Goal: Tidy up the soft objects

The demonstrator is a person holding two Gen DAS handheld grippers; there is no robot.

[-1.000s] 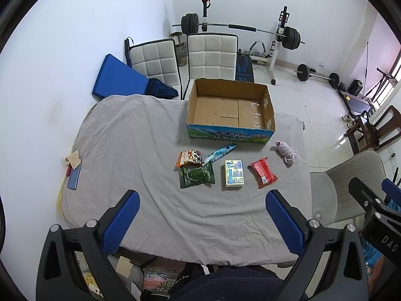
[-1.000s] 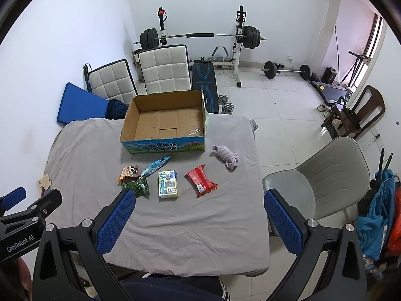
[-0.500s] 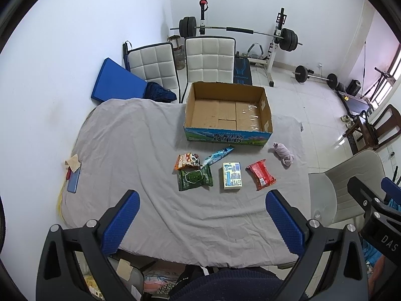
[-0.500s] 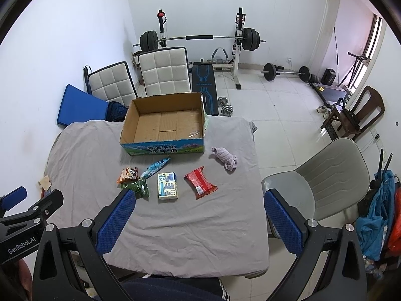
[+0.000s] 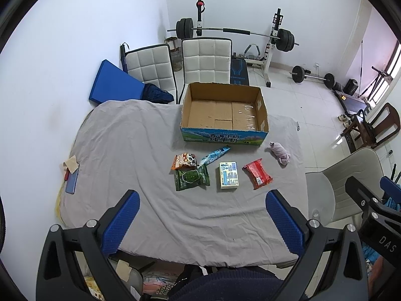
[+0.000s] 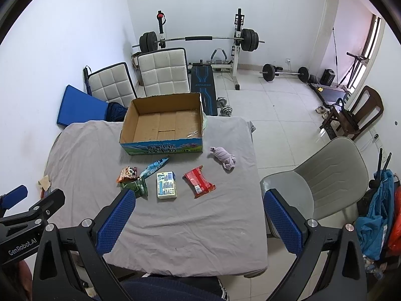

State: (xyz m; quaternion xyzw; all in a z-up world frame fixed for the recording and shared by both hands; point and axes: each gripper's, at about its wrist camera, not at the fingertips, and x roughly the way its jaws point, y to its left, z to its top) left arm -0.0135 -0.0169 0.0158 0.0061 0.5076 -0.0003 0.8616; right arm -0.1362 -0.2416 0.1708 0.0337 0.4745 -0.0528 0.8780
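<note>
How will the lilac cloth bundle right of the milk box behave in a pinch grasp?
The lilac cloth bundle looks like a loosely rolled, wrinkled fabric, so it is probably floppy and will sag or partly unroll when lifted. It seems light, and likely to drag and bunch the grey table cover rather than slide if pushed. Not fragile; unlikely to roll, given its lumpy shape.

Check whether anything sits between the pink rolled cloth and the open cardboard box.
Nothing visible does. The pink rolled cloth lies on the grey sheet just off the cardboard box's front right corner, with bare sheet between. The snack packets lie further left.
</note>
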